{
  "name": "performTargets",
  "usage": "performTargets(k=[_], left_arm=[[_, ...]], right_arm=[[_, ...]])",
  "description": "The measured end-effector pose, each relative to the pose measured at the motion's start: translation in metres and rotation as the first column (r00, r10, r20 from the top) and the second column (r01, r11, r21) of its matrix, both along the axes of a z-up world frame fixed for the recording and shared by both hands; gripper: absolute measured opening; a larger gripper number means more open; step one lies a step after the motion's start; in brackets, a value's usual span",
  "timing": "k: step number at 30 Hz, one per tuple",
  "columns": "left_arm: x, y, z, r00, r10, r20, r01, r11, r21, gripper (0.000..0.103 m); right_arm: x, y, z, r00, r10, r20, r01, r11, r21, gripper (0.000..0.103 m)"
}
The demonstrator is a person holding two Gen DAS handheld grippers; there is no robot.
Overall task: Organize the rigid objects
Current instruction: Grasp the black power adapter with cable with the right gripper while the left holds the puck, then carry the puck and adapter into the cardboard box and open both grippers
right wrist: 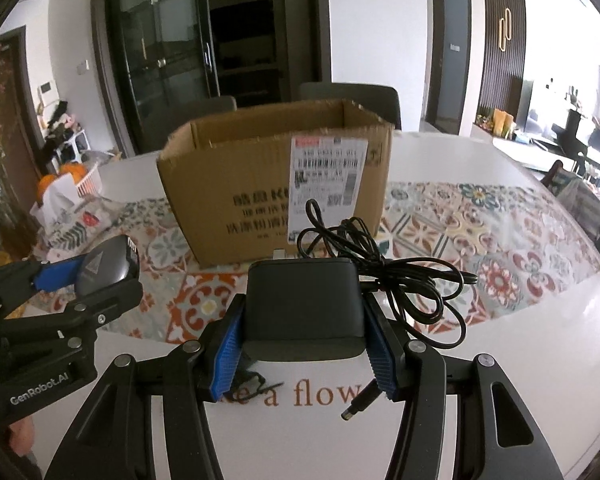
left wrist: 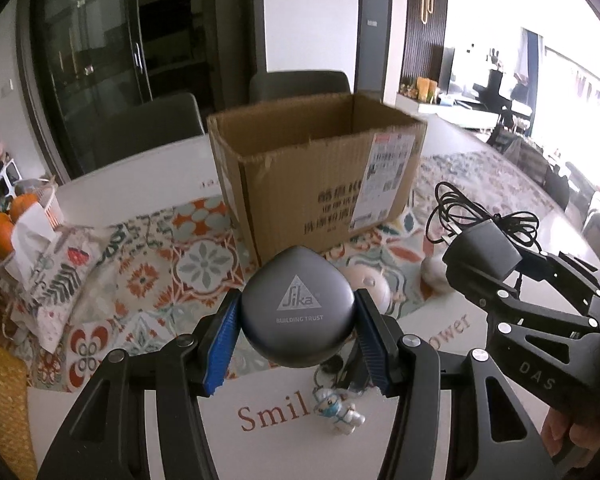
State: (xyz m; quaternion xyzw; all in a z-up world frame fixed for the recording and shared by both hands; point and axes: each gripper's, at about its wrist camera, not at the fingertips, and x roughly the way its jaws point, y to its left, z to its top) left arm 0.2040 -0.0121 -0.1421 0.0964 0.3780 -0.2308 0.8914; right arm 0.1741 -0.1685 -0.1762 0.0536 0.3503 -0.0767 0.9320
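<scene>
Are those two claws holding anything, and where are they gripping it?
Left gripper clamps the grey Sika case by its sides; right gripper clamps the black power adapter by its sides.

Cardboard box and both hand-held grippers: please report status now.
Left hand-held gripper shut on grey Sika case. Right hand-held gripper shut on black power adapter, cable dangling. Cardboard box open ahead, path clear.

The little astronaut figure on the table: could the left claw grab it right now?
Probably not. The left claw is already shut on a grey Sika case, so it has no free grip. The figure lies in the open just below it, with nothing covering it.
</scene>
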Motion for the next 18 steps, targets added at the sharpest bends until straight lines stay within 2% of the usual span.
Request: performTargets(k=[9, 18], left_arm=[[0.009, -0.002, 0.039, 0.997, 0.071, 0.020, -0.070, 0.997, -0.040, 0.055], [0.024, -0.017, 0.075, 0.994, 0.069, 0.082, -0.065, 0.997, -0.050, 0.055]], right_arm=[[0.009, -0.002, 0.043, 0.995, 0.058, 0.082, -0.057, 0.998, -0.019, 0.055], [0.025, -0.014, 0.082, 0.981, 0.118, 0.157, -0.116, 0.993, -0.020, 0.055]])
